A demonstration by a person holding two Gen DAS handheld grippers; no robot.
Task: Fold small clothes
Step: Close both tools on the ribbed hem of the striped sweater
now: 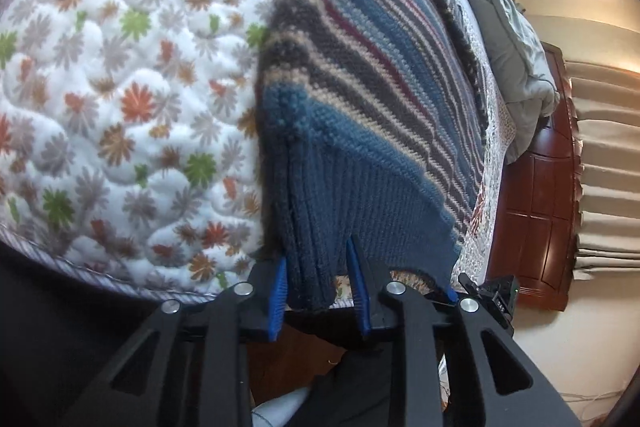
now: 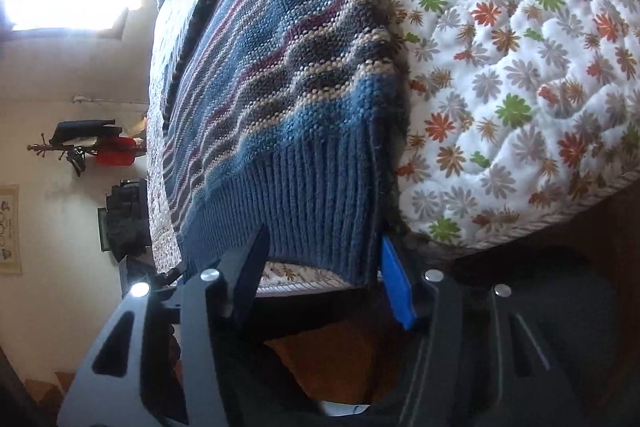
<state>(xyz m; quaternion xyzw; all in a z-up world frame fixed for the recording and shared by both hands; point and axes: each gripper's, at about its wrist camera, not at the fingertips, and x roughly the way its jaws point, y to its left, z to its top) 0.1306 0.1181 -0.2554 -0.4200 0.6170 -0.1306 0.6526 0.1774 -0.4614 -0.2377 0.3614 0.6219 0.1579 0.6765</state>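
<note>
Lying at the bed's (image 1: 100, 99) near edge, thick soft striped knit sweater (image 1: 360, 99), floppy yet grippy, best taken by ribbed hem corners: left gripper (image 1: 320, 291) fingers pinching one, right gripper (image 2: 324, 279) fingers straddling other.

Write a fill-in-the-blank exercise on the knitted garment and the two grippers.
1. The striped sweater lies on a quilt printed with ____.
2. Its ribbed hem is a solid ____ colour.
3. The left gripper has the hem's ____ corner between its jaws.
4. The pads lining the jaws of the right gripper are ____.

Missing words: flowers; blue; left; blue
</note>
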